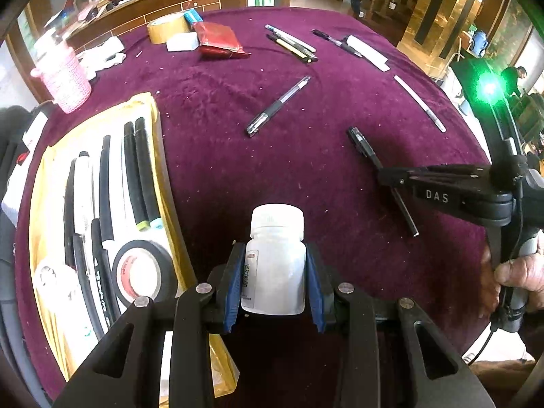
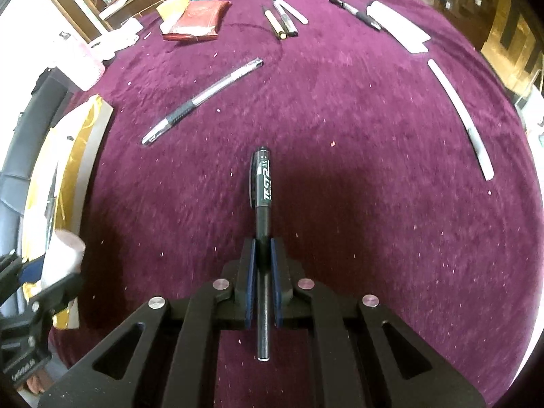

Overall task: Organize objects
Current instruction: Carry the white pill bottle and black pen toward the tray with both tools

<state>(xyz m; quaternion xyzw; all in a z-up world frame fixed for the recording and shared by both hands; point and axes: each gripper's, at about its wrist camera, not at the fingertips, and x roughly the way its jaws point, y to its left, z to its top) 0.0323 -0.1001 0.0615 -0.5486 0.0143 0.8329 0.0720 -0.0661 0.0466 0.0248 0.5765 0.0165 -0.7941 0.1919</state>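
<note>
Left wrist: left hand-held gripper pinches white bottle; right hand-held gripper clamps black pen.

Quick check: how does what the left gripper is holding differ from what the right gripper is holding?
The left gripper clamps a squat white bottle with a wide cap; the right gripper clamps a thin black pen with printed lettering. The bottle spreads the jaws apart; the pen leaves them nearly closed. Both lie along the fingers, above the purple tablecloth.

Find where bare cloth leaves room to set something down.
Free: the cloth between the clear pen and the white stick. Crowded: the yellow box full of pens and tape, and the far edge around the red packet.
</note>
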